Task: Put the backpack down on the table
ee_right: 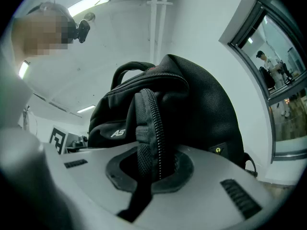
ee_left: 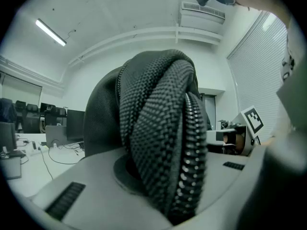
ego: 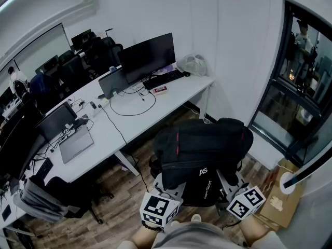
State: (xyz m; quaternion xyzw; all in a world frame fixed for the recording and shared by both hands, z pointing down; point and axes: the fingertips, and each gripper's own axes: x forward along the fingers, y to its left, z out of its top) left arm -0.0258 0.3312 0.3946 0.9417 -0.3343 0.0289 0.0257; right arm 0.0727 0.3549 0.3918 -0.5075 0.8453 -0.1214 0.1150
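- The backpack (ego: pixel 202 147) hung in the air near the person, right of the table (ego: pixel 181 92) and not yet on it.
- The left gripper (ee_left: pixel 160 176) and the right gripper (ee_right: pixel 146 169) each clenched its fabric.
- Carrying it across and lowering it remained.

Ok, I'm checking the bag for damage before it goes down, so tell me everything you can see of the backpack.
The backpack is black woven fabric with zips, thin red trim, white AS lettering, a top carry handle and a small yellow-green badge. It looks bulky and no tear shows. It is held up in front of the person, apart from the white table, with the left gripper and the right gripper each shut on a zip-edged fold.
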